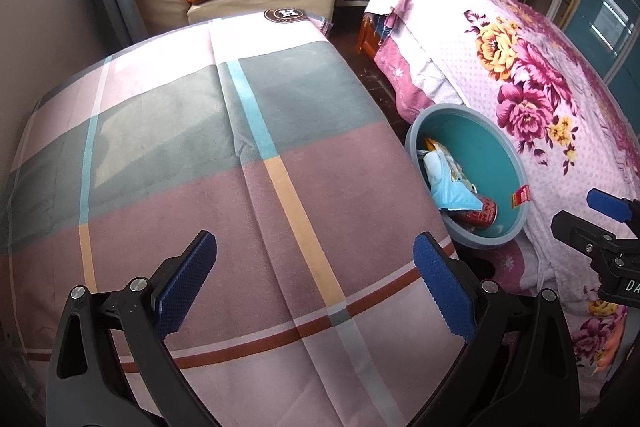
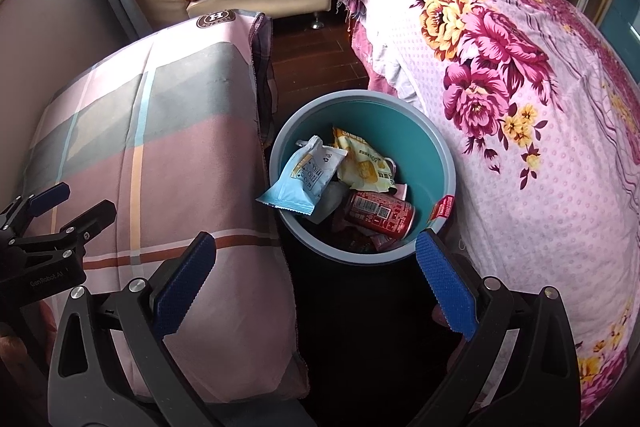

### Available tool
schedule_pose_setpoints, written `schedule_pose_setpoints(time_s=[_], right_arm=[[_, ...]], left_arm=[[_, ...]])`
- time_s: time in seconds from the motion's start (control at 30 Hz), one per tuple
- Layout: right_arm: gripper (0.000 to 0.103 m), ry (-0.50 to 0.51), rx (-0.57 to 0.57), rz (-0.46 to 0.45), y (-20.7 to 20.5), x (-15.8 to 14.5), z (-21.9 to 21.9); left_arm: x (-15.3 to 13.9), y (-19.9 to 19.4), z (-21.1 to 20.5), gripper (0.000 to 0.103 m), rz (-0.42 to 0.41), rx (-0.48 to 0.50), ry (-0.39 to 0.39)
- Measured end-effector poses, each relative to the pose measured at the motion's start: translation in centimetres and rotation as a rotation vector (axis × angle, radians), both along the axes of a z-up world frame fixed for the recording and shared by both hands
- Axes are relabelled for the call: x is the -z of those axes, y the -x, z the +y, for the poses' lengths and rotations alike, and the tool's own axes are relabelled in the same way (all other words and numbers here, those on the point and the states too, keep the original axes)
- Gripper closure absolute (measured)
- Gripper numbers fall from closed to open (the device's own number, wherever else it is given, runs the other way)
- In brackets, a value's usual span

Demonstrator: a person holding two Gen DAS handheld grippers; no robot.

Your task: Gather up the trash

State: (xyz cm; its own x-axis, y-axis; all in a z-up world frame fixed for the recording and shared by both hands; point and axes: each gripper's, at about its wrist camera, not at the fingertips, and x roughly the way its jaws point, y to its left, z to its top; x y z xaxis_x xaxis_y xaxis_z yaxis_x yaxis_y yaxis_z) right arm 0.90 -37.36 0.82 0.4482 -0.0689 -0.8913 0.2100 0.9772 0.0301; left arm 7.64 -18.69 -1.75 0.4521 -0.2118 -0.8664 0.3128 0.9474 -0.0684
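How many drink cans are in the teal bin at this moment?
1. A red can lies on its side near the front of the teal bin, below the yellow wrapper. Others may be hidden under the wrappers.

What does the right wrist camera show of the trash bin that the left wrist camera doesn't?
Only the right wrist view looks down into the bin, showing the yellow snack wrapper whole and the red can on its side. Only the left wrist view shows the full checked cloth, bare of trash. Both show the blue-white packet, the floral blanket, and both tools open: left tool, right tool.
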Motion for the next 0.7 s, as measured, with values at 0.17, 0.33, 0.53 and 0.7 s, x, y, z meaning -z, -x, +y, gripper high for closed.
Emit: schedule_pose_setpoints(time_s=[0.17,0.33,0.53,0.7], right_arm=[[0.007,-0.003,-0.001,0.007,-0.23,0.31,0.06],[0.007,-0.004,-0.006,0.01,-0.42,0.47,0.28],[0.007,-0.002,-0.006,0.011,-0.57,0.45,0.34],[0.007,-0.001,-0.008,0.015,-0.71,0.44,0.38]], left_arm=[[0.1,-0.1,0.12,0.004,0.003,-0.01,-0.003],[0.08,-0.18,0.35,0.004,-0.002,-0.022,-0.01],[0.03,-0.24,0.48,0.004,-0.007,-0.027,-0.015],[-0.05,-0.23,0.54,0.004,-0.014,-0.033,-0.022]])
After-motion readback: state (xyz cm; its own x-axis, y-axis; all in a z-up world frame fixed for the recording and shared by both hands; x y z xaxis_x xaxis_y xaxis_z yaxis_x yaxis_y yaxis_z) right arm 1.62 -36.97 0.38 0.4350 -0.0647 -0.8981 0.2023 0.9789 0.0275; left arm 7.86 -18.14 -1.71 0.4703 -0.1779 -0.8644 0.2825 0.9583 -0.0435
